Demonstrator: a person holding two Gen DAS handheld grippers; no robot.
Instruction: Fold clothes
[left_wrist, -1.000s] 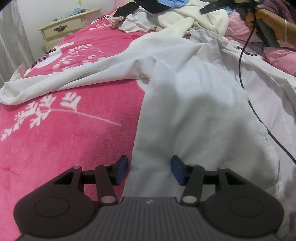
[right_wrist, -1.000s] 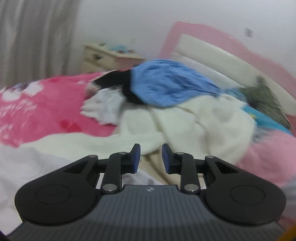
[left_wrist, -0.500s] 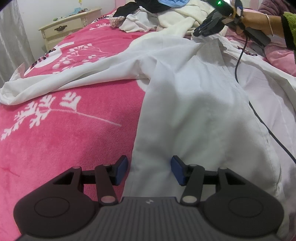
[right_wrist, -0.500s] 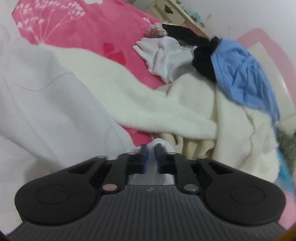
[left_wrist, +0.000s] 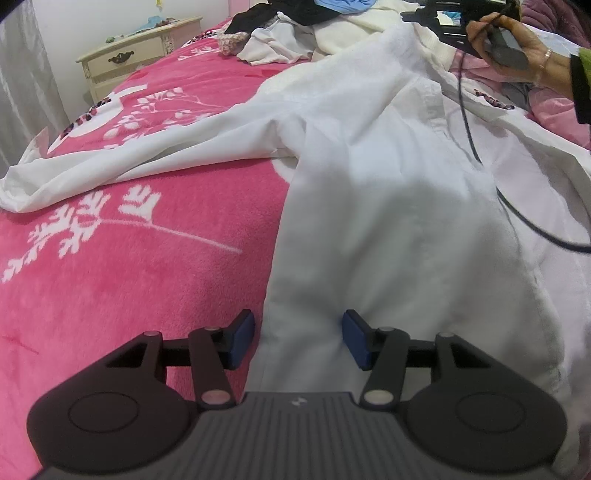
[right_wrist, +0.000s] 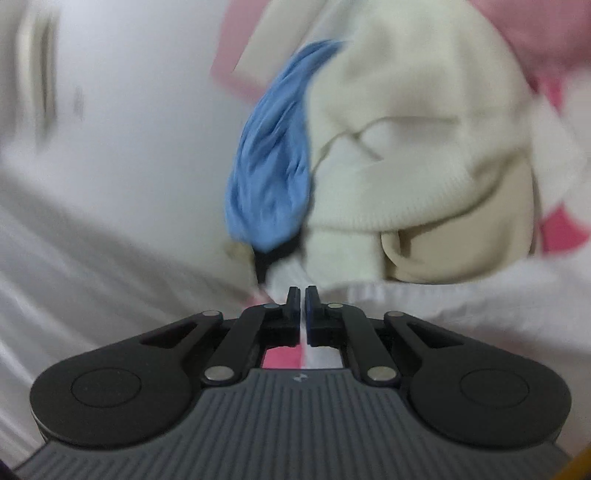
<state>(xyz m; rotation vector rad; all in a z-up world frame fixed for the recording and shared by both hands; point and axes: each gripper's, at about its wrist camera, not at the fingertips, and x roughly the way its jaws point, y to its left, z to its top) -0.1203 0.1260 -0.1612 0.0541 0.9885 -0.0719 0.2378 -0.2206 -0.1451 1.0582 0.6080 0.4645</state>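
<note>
The white shirt (left_wrist: 369, 206) lies spread on the pink blanket (left_wrist: 129, 266), body running from the near edge up toward the far clothes pile, one sleeve stretched out to the left across the blanket's white branch print. The left wrist view shows all of that; the right wrist view is rolled and blurred and gives only a strip of the shirt's white edge (right_wrist: 388, 295) just past the fingertips.

Left gripper (left_wrist: 298, 339): jaws about half open, blue pads either side of the shirt's lower side edge, cloth betw. them but not pinched — left pad over blanket, right pad over shirt.

Right gripper (right_wrist: 303, 295): jaws have just been closing and now stand nearly together, w/ a thin fold of white cloth caught in the slit, seen as white running down behind the pads. The left view shows this gripper from outside, far upper right (left_wrist: 436, 16), held by a hand (left_wrist: 517, 40) w/ a bracelet and a dark sleeve, a black cable (left_wrist: 469, 122) trailing down over the shirt — its fingertips can't be made out there.

Beyond: a cream knit garment (right_wrist: 406, 147) and a blue garment (right_wrist: 273, 166) close ahead of the right gripper. Only the left view shows the black garment in the pile (left_wrist: 266, 14) and a cream nightstand (left_wrist: 133, 59) at the bed's far left.
</note>
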